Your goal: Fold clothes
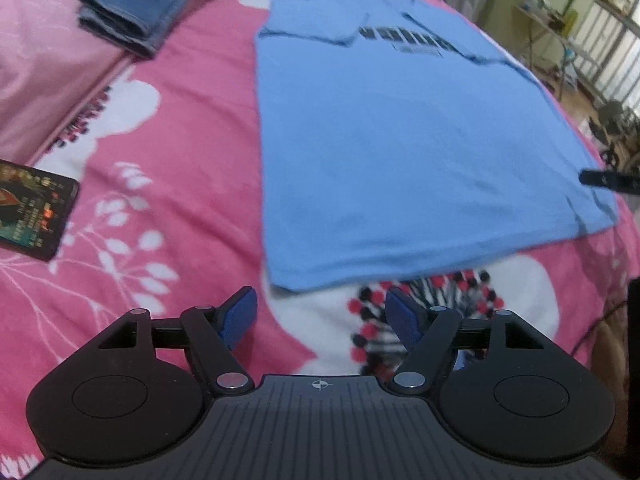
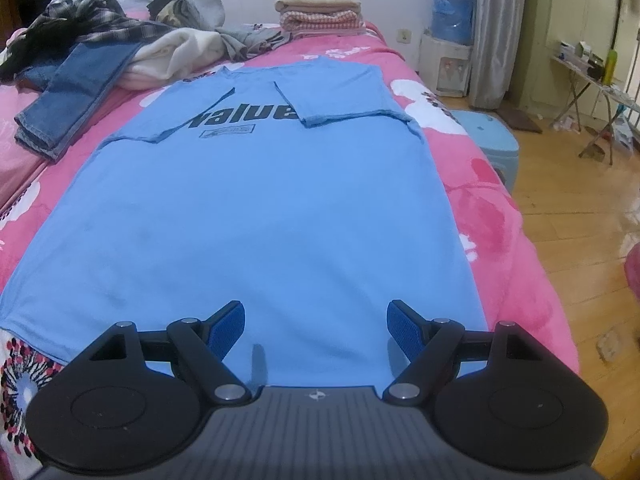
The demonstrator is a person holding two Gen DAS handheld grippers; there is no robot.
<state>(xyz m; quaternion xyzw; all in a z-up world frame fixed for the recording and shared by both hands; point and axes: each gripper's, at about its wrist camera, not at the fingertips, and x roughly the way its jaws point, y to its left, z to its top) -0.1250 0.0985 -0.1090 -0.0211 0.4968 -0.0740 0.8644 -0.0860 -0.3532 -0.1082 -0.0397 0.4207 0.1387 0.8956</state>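
A light blue T-shirt (image 1: 404,152) (image 2: 256,208) with black lettering lies flat on the pink flowered bedspread (image 1: 180,184) (image 2: 492,200), both sleeves folded in over the chest. My left gripper (image 1: 322,314) hangs open just short of the shirt's bottom hem near its left corner, nothing between its blue pads. My right gripper (image 2: 316,328) is open over the hem at the shirt's right side, pads apart with only flat cloth below them. A black fingertip of the right gripper (image 1: 608,180) pokes in at the right edge of the left wrist view.
Folded jeans (image 1: 136,8) (image 2: 72,96) lie at the far left. A heap of unfolded clothes (image 2: 132,36) and stacked towels (image 2: 320,4) sit at the bed's head. A dark card or booklet (image 1: 28,212) lies left. Right of the bed are a blue stool (image 2: 488,136) and wooden floor (image 2: 580,208).
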